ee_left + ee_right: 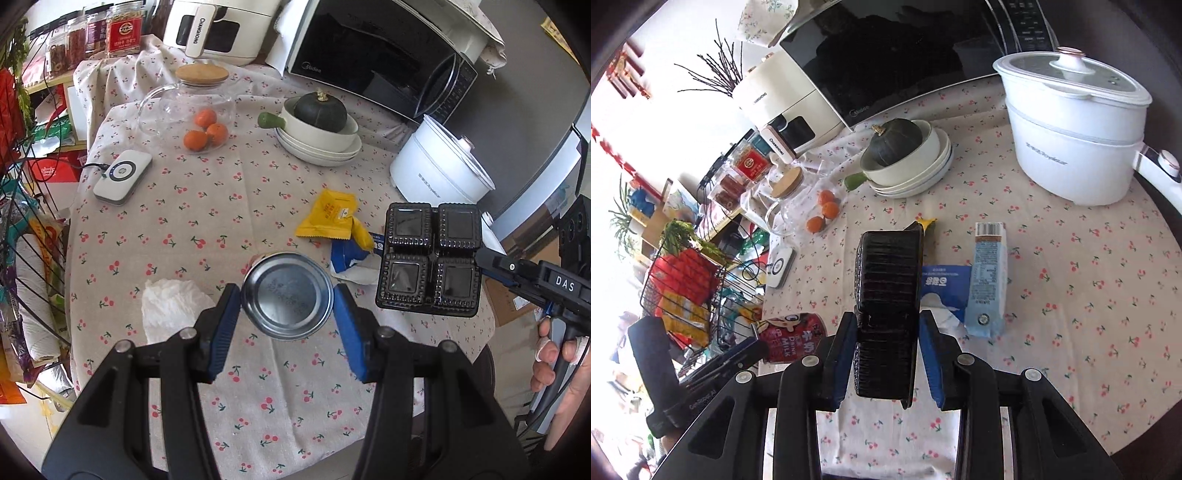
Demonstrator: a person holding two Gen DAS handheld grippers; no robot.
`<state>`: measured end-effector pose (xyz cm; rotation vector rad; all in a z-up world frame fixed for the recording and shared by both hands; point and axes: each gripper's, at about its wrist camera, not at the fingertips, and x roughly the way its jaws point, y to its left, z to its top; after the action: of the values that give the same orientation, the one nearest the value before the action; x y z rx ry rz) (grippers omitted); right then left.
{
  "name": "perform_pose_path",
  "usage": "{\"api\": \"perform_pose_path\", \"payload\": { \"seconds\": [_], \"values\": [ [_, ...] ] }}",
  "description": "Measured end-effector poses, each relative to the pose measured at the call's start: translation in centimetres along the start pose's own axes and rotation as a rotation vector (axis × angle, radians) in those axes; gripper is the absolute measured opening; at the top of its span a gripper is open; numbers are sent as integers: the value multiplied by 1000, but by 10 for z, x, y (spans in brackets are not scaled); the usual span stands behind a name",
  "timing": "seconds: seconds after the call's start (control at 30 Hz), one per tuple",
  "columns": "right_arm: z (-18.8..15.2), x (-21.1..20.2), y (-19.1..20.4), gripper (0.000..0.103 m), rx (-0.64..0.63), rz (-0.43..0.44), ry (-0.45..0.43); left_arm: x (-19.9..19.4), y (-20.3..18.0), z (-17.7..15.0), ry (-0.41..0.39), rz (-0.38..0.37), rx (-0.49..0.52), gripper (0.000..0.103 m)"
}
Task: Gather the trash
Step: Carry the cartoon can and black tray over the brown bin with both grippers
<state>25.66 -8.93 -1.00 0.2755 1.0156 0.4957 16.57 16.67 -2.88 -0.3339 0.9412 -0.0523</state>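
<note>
Looking across the table (207, 236), I saw its cherry cloth carrying the microwave (373, 55) and white pot (439, 166) at twelve to two o'clock, appliances parked at the back rim, I judged, to keep the middle free. My right gripper (888, 354) was clamped on the black tray (888, 306), held edge-up and clear of the cloth; in the left view the tray hung at three o'clock with its four cups facing that camera. My left gripper (286, 306) pinched the can (287, 295) across its sides, bottom toward the lens, lifted off the cloth.

Loose trash lay between them: the tissue (173, 306) at nine o'clock of the can, the yellow packet (328, 218) at one, the blue wrapper (947, 286) and carton (988, 280) just right of the tray. Open cloth ran toward the near edge, so both loads had room to withdraw, I reckoned. I saw no bin.
</note>
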Motion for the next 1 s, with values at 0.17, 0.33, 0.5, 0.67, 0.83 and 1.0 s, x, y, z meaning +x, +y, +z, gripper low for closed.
{"api": "perform_pose_path", "payload": {
  "seconds": [0.17,0.33,0.5,0.67,0.83,1.0],
  "values": [
    [-31,-29,-24,35,25,-24,-8,-2,-25,-13,13,-9,66,53],
    [-61,-58,-57,35,72,-45,-23,-3,-55,-27,24,-34,129,53],
    [-88,-91,-88,35,123,-61,-64,0,-93,-40,43,-74,191,53],
    [-115,-124,-123,35,181,-69,-110,4,-138,-57,65,-128,265,53],
    [-136,-156,-157,35,239,-109,-146,10,-190,-80,100,-194,358,53],
    [-161,-189,-192,35,282,-180,-172,21,-244,-108,142,-257,460,53]
  ]
}}
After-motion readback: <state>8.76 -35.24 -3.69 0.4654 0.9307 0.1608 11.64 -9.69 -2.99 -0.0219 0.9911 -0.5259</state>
